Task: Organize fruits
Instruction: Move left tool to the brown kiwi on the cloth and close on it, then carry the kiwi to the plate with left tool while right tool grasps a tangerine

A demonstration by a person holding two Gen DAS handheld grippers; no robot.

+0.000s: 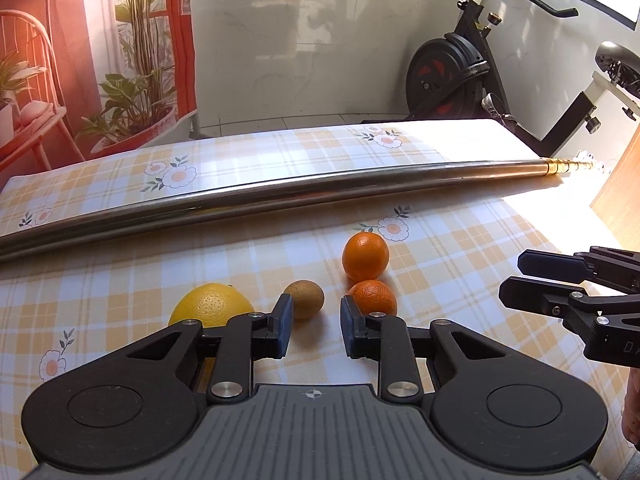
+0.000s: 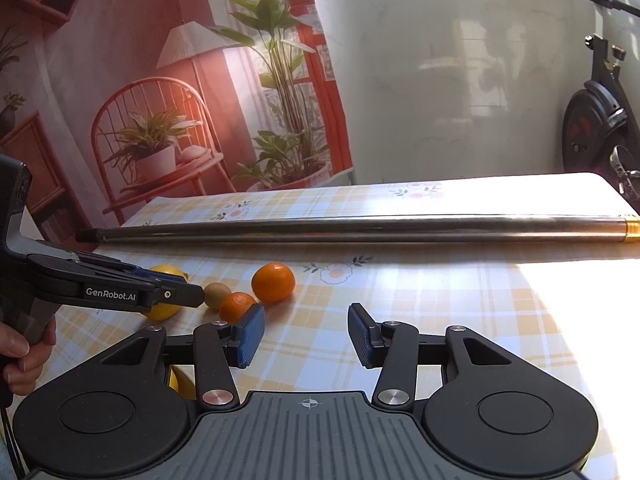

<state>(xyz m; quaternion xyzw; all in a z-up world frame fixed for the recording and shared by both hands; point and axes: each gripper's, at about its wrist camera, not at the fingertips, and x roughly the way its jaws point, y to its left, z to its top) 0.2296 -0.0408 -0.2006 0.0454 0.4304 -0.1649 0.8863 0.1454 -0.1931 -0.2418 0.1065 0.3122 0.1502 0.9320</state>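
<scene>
Four fruits are seen grouped on the checked, flower-printed tablecloth (image 1: 460, 248), low in the centre of the left wrist view. A large yellow citrus, apparently a grapefruit (image 1: 210, 305), is placed furthest left. A brown kiwi (image 1: 306, 297) is found just to its right. Two oranges are recorded right of the kiwi: the nearer orange (image 1: 374, 296) lies below the farther orange (image 1: 365, 257) in the frame, and the two appear to touch.

The left gripper (image 1: 316, 326) is held low over the cloth with its jaws spread apart and nothing between them; its left finger overlaps the kiwi in the frame and its right finger overlaps the nearer orange. Contact cannot be confirmed.

The right gripper (image 2: 306, 334) is likewise seen released, its blue pads (image 2: 250, 332) parted over bare cloth, with the fruits to the upper left of it. In the left wrist view it enters at the right edge, well apart from the fruit.

A long metal pole (image 1: 280, 196) with a brass-coloured end is noted lying across the table beyond the fruits. An exercise bike (image 1: 472, 68) is observed at upper right, against the wall. A hand (image 2: 20, 350) is seen gripping the left tool's handle at lower left of the right wrist view.
</scene>
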